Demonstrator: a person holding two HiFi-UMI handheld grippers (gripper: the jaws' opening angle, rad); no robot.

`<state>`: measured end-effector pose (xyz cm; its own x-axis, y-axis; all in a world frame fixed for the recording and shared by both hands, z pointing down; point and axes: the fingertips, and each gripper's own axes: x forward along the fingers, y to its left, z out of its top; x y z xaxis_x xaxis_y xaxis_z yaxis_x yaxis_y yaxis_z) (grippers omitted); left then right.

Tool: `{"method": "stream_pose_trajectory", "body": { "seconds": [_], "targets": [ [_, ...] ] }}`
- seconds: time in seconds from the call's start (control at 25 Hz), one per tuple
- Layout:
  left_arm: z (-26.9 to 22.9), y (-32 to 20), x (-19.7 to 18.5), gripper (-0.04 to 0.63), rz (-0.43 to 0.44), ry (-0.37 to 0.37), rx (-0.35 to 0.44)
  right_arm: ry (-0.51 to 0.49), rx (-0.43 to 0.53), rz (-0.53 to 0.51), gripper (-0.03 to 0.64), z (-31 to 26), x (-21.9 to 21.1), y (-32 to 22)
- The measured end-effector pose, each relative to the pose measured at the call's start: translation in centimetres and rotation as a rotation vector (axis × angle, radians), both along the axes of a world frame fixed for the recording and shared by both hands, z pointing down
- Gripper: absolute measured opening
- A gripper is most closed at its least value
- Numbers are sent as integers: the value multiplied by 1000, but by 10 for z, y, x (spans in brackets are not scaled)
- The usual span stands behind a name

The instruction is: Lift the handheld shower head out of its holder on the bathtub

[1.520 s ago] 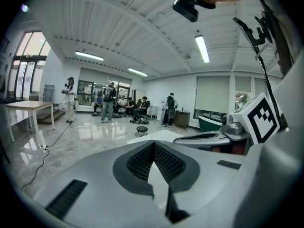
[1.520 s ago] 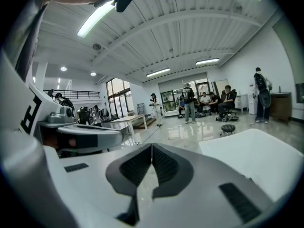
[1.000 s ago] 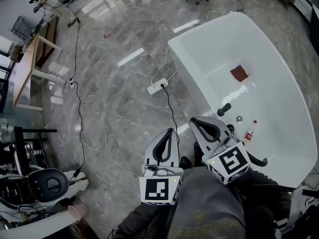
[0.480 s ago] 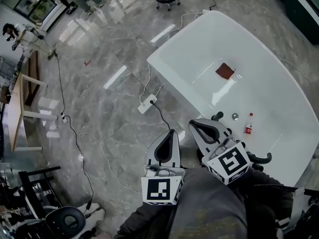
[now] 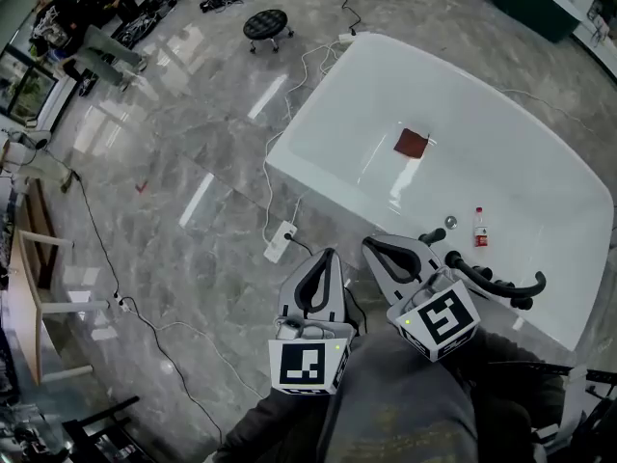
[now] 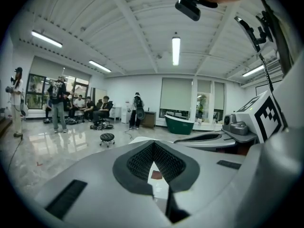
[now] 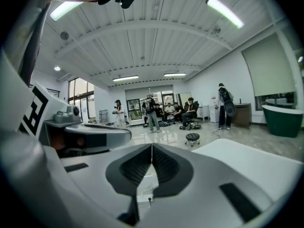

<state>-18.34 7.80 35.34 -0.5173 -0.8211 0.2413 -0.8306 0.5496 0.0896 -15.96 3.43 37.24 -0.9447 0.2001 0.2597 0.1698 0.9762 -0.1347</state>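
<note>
The white bathtub (image 5: pixel 318 152) fills the upper right of the head view. The black handheld shower head (image 5: pixel 490 278) lies along its near rim, beside a dark faucet knob (image 5: pixel 436 234). My right gripper (image 5: pixel 370 245) is shut and empty, its tips over the floor just short of the rim, left of the shower head. My left gripper (image 5: pixel 331 255) is beside it, also shut with nothing held. In the left gripper view the jaws (image 6: pixel 153 145) meet in front of the tub. The right gripper's jaws (image 7: pixel 152 146) meet too, with the tub rim (image 7: pixel 247 151) to their right.
A small bottle (image 5: pixel 478 228) stands on the tub ledge, and a red-brown cloth (image 5: pixel 412 144) lies in the tub. A power strip (image 5: pixel 278 242) and cables cross the marble floor. A black stool (image 5: pixel 267 23) stands beyond, a wooden table (image 5: pixel 29 287) is far left, and people stand in the background.
The head view has swung round, so the tub sits further up and left in frame. More of the shower head shows right of the right gripper. Both grippers stay shut.
</note>
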Motion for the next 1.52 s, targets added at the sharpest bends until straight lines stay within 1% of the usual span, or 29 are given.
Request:
{"method": "stream_pose_trajectory", "body": {
  "seconds": [0.28, 0.44, 0.6, 0.76, 0.92, 1.08, 1.2, 1.36, 1.52],
  "targets": [
    [-3, -5, -21, 2, 187, 8, 11, 5, 13, 183, 5, -3, -17, -1],
    [-3, -16, -17, 2, 323, -2, 4, -2, 4, 316, 5, -2, -9, -6],
    [-2, -31, 4, 2, 463, -9, -6, 1, -14, 468, 5, 3, 21, -15],
    [-1, -47, 41, 2, 608, -9, 1, 4, -14, 619, 5, 6, 64, -24],
    [-6, -64, 76, 2, 712, -3, 17, 14, -4, 722, 5, 1, 104, -32],
    [-4, -77, 100, 2, 768, 14, 15, 34, -14, 796, 5, 6, 132, -42],
    [0, -86, 108, 2, 791, 28, -11, 46, -41, 823, 5, 11, 142, -49],
    [10, -100, 107, 2, 778, 32, -49, 62, -76, 813, 5, 25, 143, -61],
    [17, -121, 97, 2, 741, 24, -82, 58, -78, 806, 5, 36, 135, -91]
  ]
}}
